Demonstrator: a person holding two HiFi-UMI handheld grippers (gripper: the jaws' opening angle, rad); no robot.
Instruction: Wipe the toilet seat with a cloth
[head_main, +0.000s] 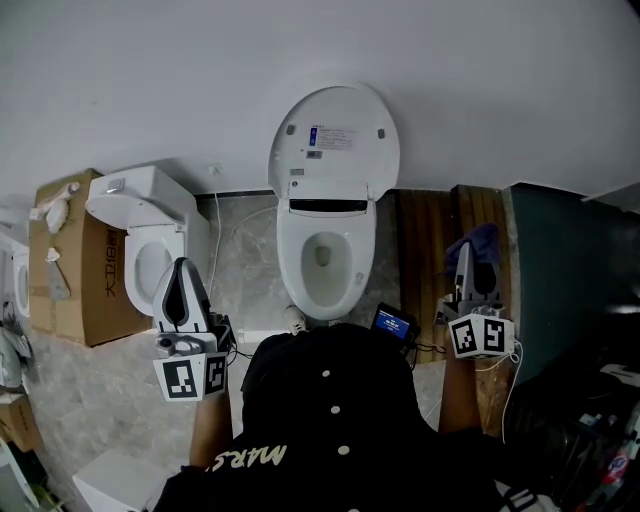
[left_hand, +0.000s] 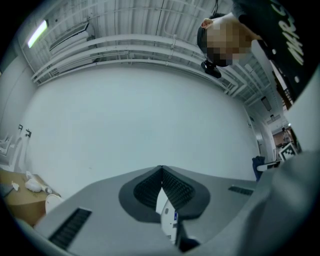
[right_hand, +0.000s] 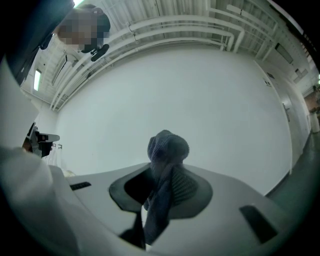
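Note:
A white toilet stands against the wall, its lid (head_main: 335, 140) raised and its seat (head_main: 296, 250) down around the bowl. My right gripper (head_main: 467, 262) is held upright to the right of the toilet, shut on a dark blue cloth (head_main: 478, 243) that bunches above its tips (right_hand: 167, 150). To the left of the toilet my left gripper (head_main: 181, 272) also points up, jaws shut with nothing between them (left_hand: 161, 170). Both gripper views look at the white wall and ceiling; only a sliver of the toilet lid (left_hand: 167, 212) shows between the left jaws.
A second white toilet (head_main: 150, 235) stands at the left beside a cardboard box (head_main: 70, 265). A small device with a blue screen (head_main: 393, 323) lies on the floor by the toilet base. Wooden boards (head_main: 440, 240) and a dark panel (head_main: 560, 270) are at the right.

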